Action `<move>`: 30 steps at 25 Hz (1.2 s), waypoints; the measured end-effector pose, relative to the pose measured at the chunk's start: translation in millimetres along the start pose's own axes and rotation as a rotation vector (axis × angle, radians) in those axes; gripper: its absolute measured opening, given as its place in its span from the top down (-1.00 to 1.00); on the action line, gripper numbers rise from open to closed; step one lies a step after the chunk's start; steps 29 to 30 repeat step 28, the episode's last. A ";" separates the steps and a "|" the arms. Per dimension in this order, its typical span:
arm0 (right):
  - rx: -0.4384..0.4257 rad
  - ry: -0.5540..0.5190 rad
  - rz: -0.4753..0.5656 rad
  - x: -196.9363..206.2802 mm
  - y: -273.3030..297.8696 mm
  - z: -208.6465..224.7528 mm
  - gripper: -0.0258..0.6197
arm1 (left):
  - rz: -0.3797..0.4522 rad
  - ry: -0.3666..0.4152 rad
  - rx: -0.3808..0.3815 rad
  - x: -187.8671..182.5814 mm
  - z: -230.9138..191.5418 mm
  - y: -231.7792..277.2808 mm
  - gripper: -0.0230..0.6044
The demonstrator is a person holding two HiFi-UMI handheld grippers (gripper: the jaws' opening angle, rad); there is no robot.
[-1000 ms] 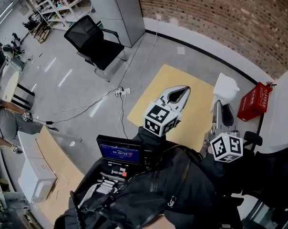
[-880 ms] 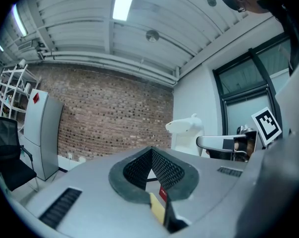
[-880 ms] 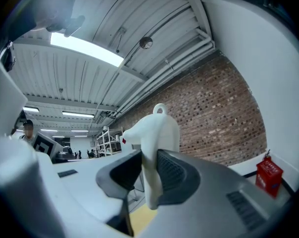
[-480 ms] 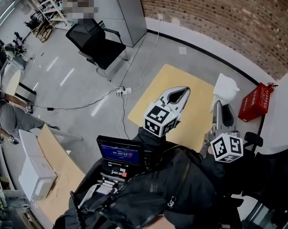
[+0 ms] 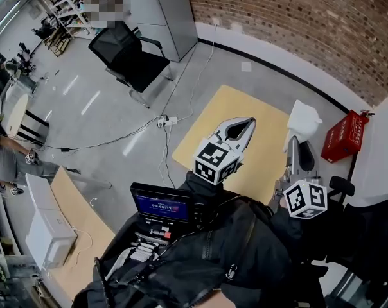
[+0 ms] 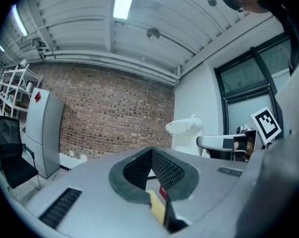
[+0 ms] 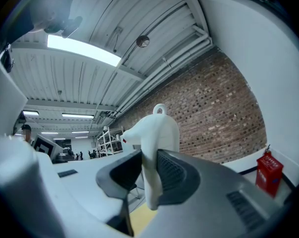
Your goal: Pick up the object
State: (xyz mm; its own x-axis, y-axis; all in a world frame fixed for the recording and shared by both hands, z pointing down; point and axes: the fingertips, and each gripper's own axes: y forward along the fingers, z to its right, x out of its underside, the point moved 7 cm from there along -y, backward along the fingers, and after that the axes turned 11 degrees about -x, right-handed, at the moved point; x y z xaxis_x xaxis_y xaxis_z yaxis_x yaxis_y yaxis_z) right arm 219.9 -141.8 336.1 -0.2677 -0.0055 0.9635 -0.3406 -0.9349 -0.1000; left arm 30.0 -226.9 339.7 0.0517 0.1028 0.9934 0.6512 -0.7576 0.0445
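Right gripper view: right gripper (image 7: 148,157) jaws clamp white figure (image 7: 157,130) w/ ring.

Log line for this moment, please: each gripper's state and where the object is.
left gripper: shut, empty | right gripper: shut on white figurine | white figurine: held over yellow mat

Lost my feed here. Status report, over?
Right claw shut on white animal figure, held above yellow mat. Left claw shut, empty. Nothing obstructing.
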 end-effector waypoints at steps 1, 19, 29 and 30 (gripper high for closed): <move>0.001 -0.003 -0.001 -0.1 0.0 -0.1 0.60 | -0.003 0.001 -0.001 0.4 -0.3 0.2 0.94; 0.005 -0.032 -0.025 4.5 -2.1 -4.9 0.61 | 0.025 0.052 -0.035 4.2 -3.1 -2.7 0.93; 0.001 -0.048 -0.044 9.9 -0.9 -11.2 0.61 | 0.006 0.111 -0.043 11.3 -2.7 -4.9 0.93; 0.001 -0.048 -0.044 9.9 -0.9 -11.2 0.61 | 0.006 0.111 -0.043 11.3 -2.7 -4.9 0.93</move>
